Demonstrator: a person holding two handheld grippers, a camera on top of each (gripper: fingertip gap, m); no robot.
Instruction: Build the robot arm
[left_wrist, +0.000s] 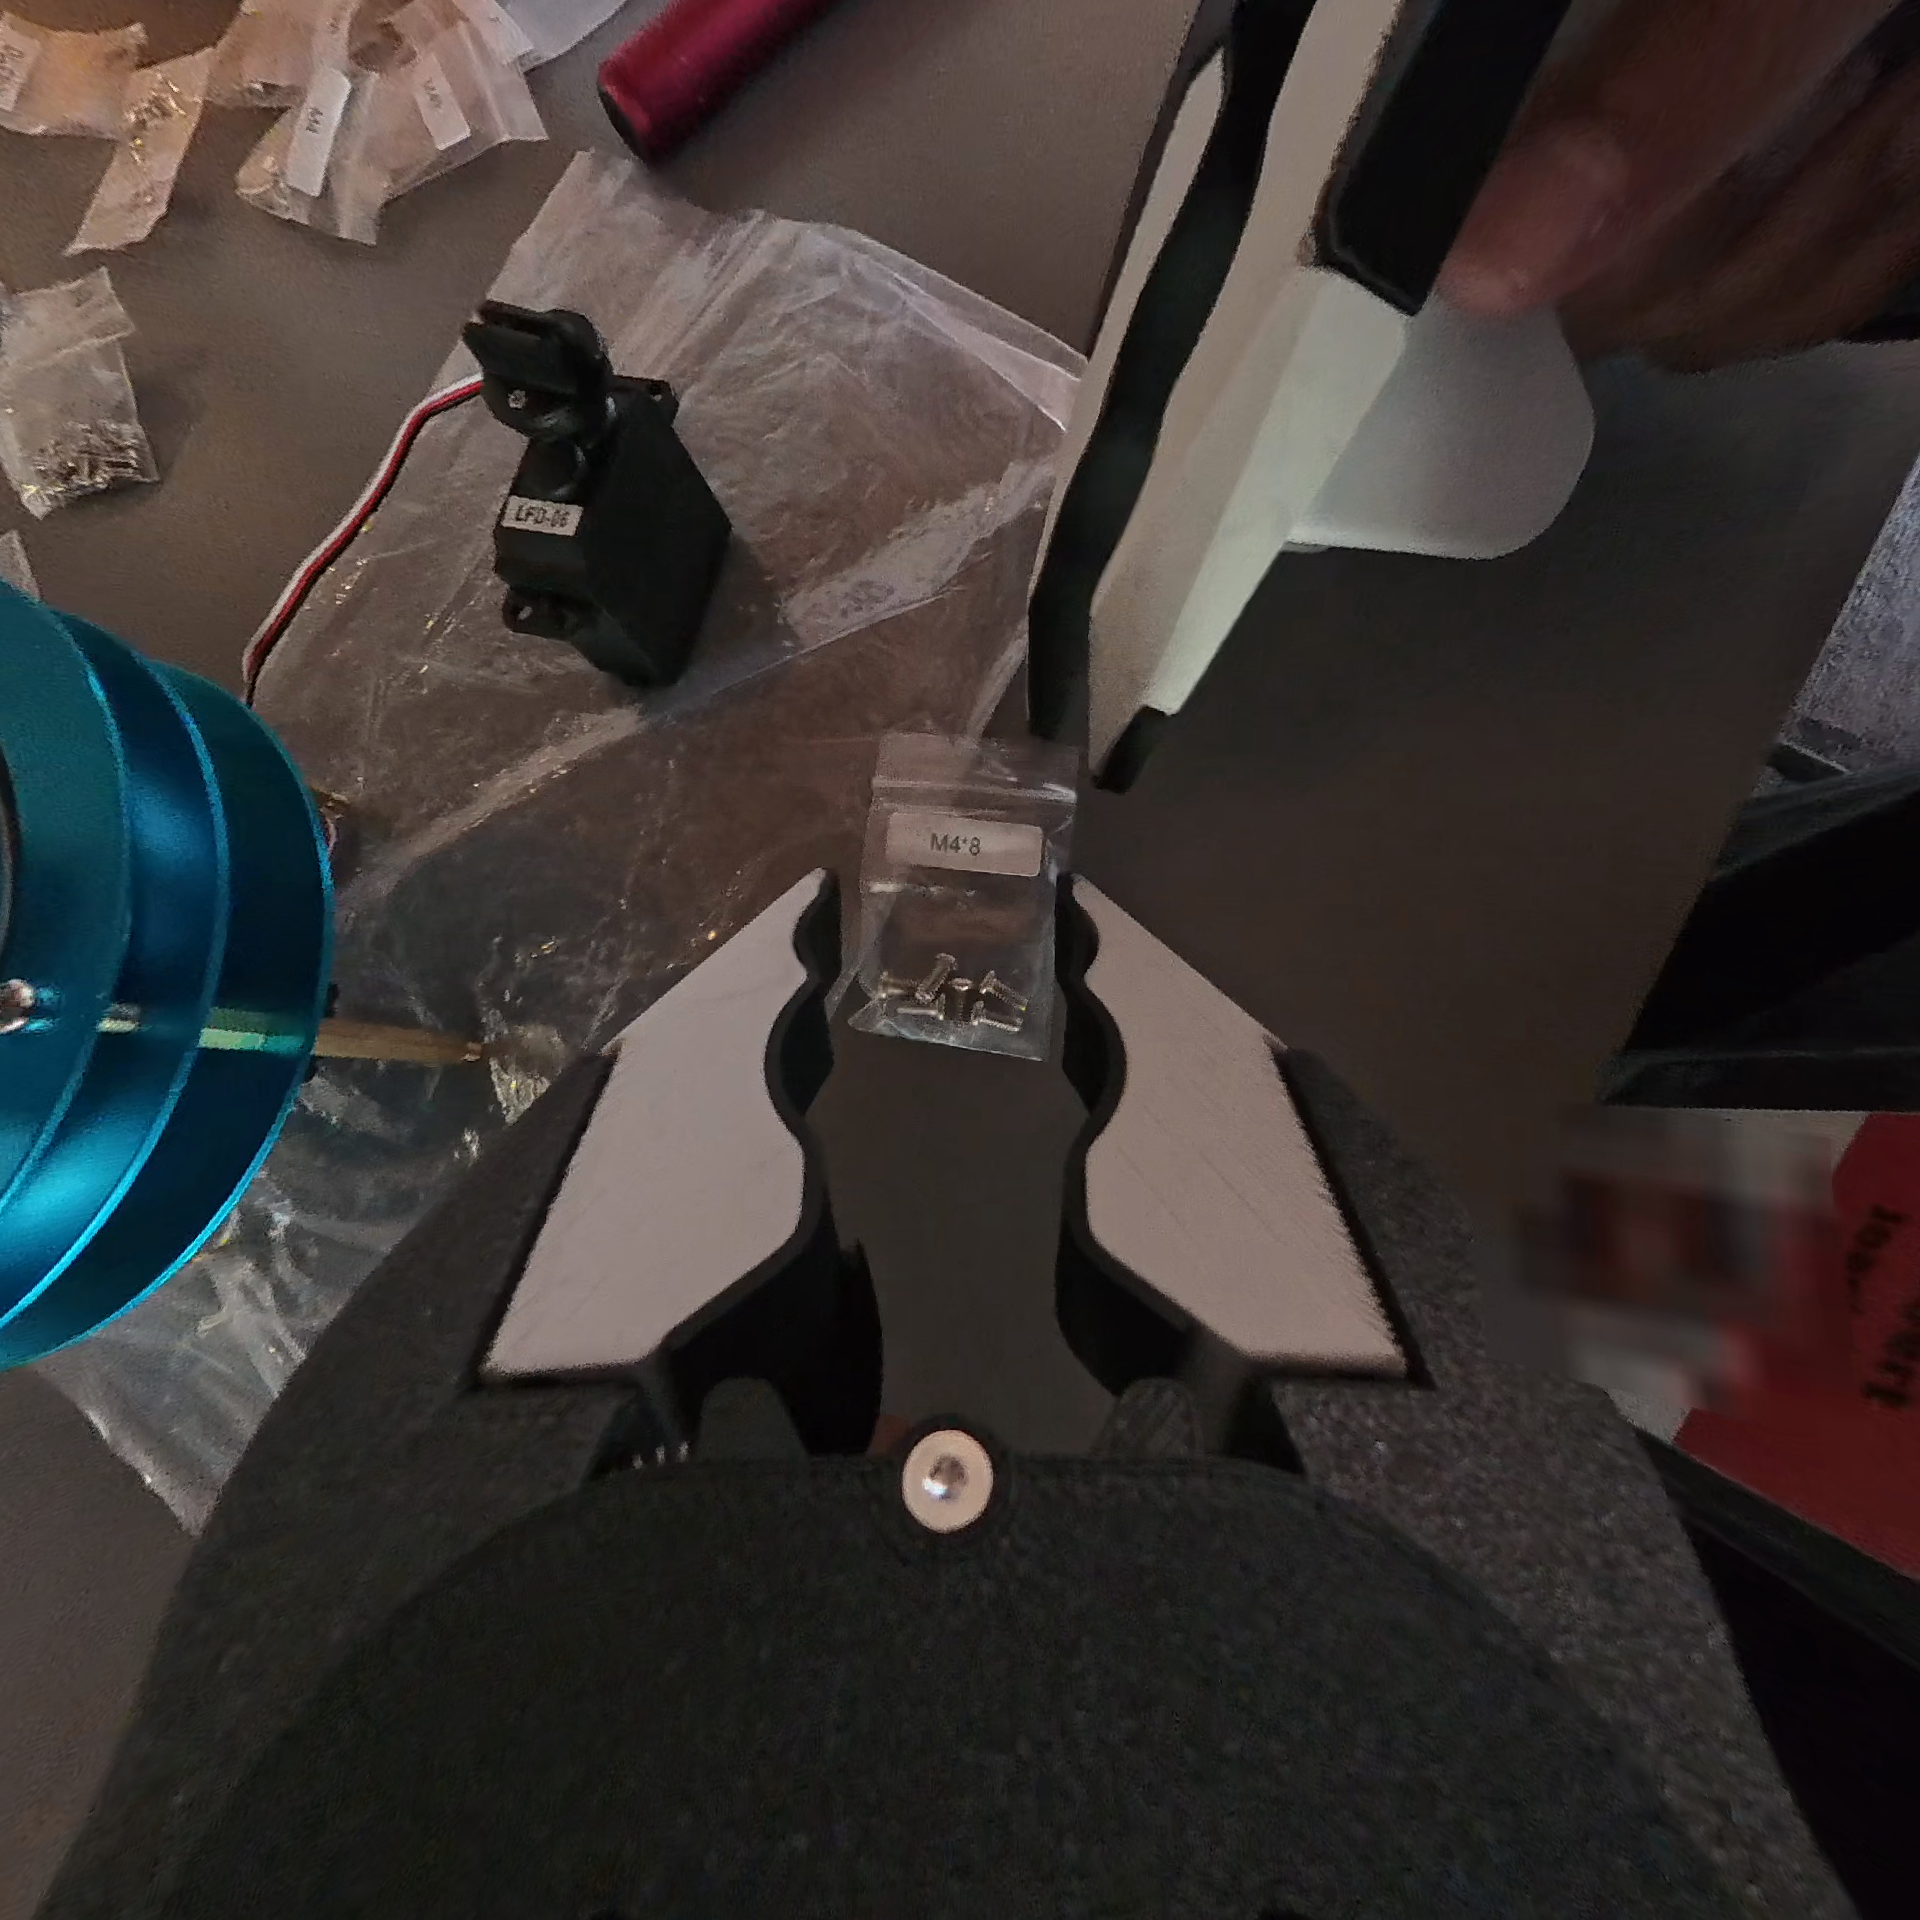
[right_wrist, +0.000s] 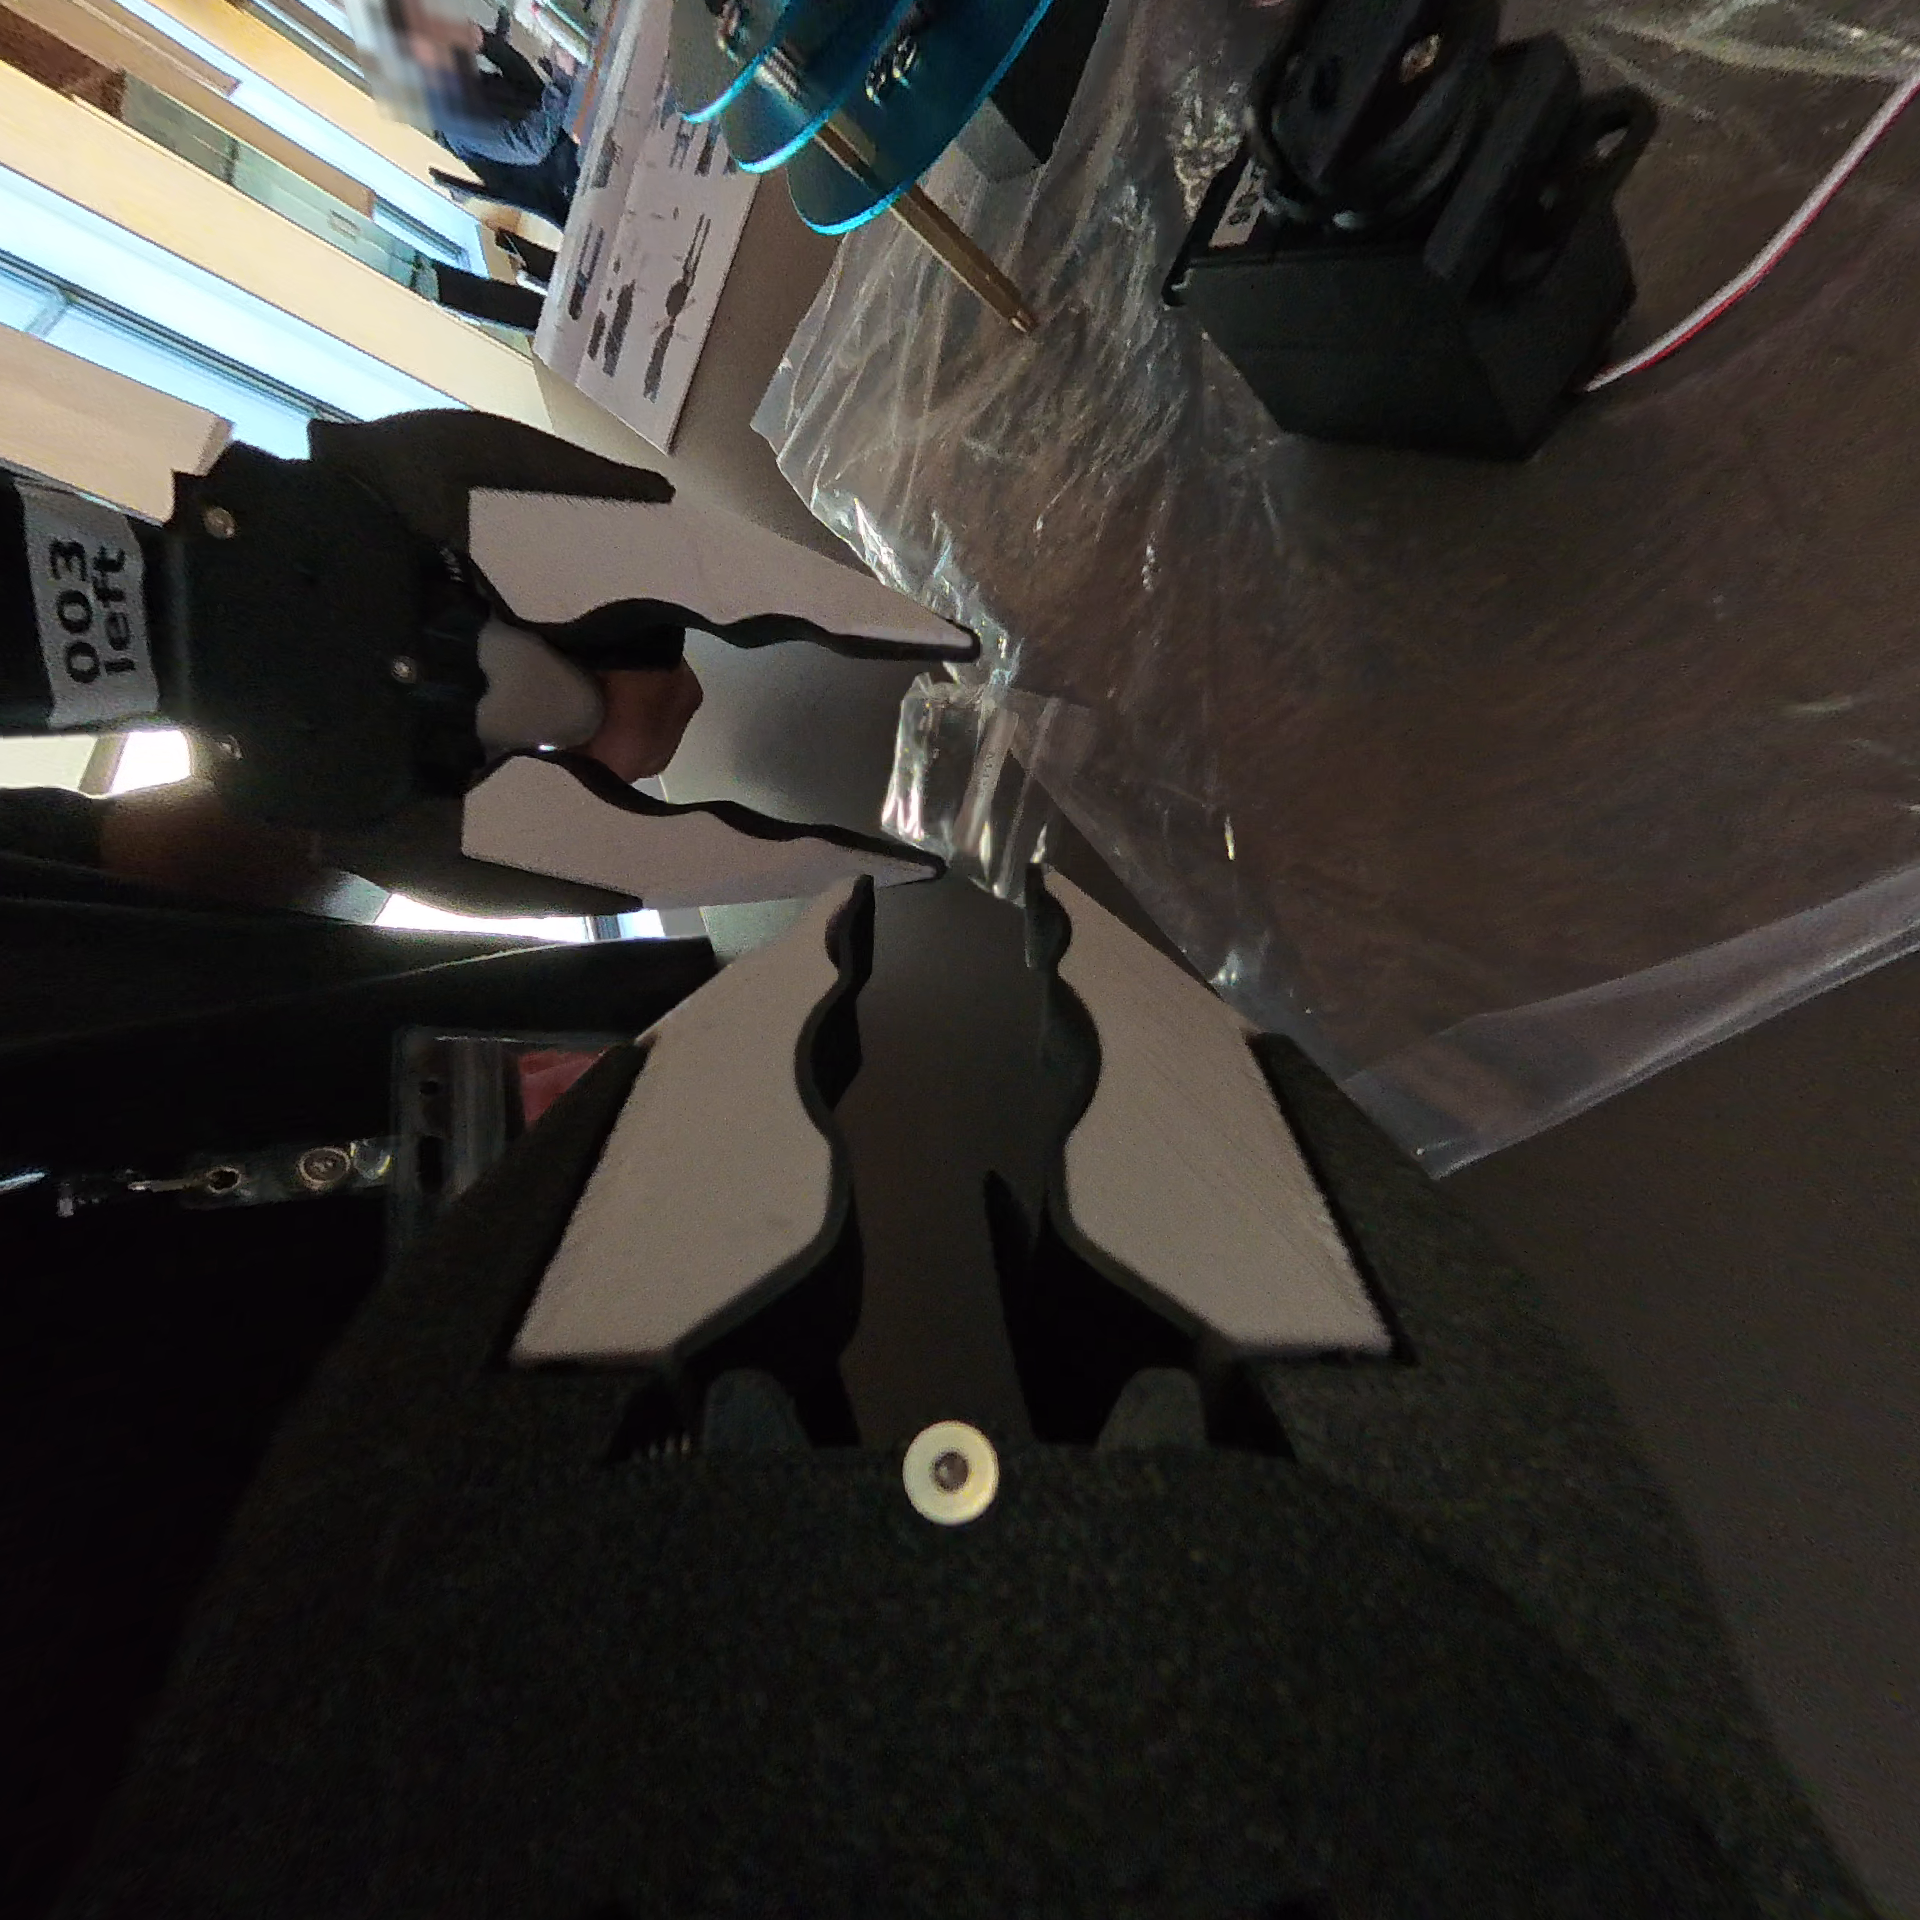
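My left gripper (left_wrist: 945, 894) is open, with its fingertips on either side of a small clear zip bag (left_wrist: 956, 914) of several silver screws that lies on the dark table. My right gripper (right_wrist: 951, 904) is open and empty. In the left wrist view its white fingers (left_wrist: 1174, 499) come down from the upper right and end at the bag's far right corner. The right wrist view shows the left gripper (right_wrist: 951, 756) from the side, jaws apart around the small bag (right_wrist: 987, 800), right in front of my right fingertips.
A black servo (left_wrist: 603, 520) with a red-white cable stands on a large clear plastic bag (left_wrist: 831, 395). A blue disc assembly (left_wrist: 135, 987) with a brass rod is at the left. Several small screw bags (left_wrist: 312, 125) and a red cylinder (left_wrist: 707, 73) lie at the far side. A printed sheet (right_wrist: 655, 239) lies beyond.
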